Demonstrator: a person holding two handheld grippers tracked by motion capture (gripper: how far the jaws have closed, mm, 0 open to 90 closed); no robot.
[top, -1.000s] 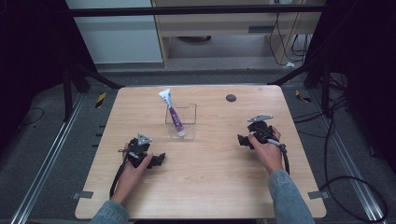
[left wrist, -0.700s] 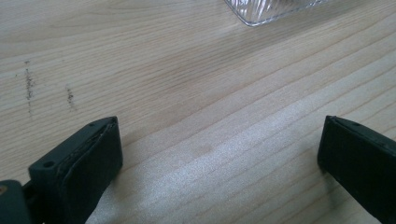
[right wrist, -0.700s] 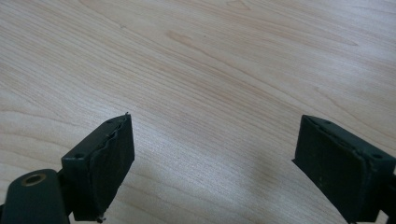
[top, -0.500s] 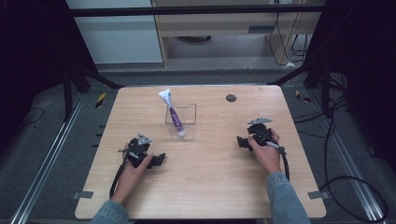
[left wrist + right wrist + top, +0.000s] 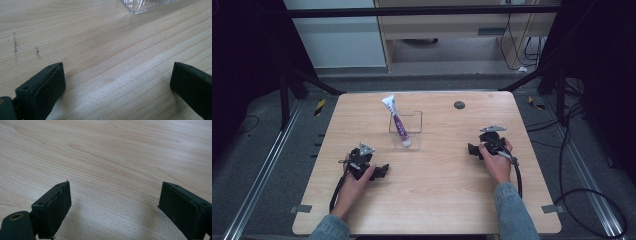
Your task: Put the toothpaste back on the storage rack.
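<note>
- On the near left of the table [image 5: 432,200], left gripper [image 5: 379,171] resting low on the wood, jaws spread wide with nothing between them; same spot and same pose as a second ago.
- On the right side, right gripper [image 5: 472,149] also down near the wood, jaws wide apart and empty in the right gripper view; shifted only a touch nearer and lower over the last second, otherwise unchanged.
- Between the two, toward the far middle, clear box [image 5: 406,129] standing on the table, untouched and in the same place as before.
- Inside that box, purple and white tube [image 5: 396,119] leaning with its white cap end poking up past the far left rim, foot down in the near corner.
- In the left gripper view, a corner of the clear box [image 5: 142,6] just ahead at the top edge, well apart from the jaws.
- Far right of the box, small dark disc [image 5: 459,105] lying alone on the wood.
- Almost no change, then: probably a pause before a reach, or a rest with the tube already dropped in; cannot tell which.
- Nothing gripped, nothing at risk of tipping for now.
</note>
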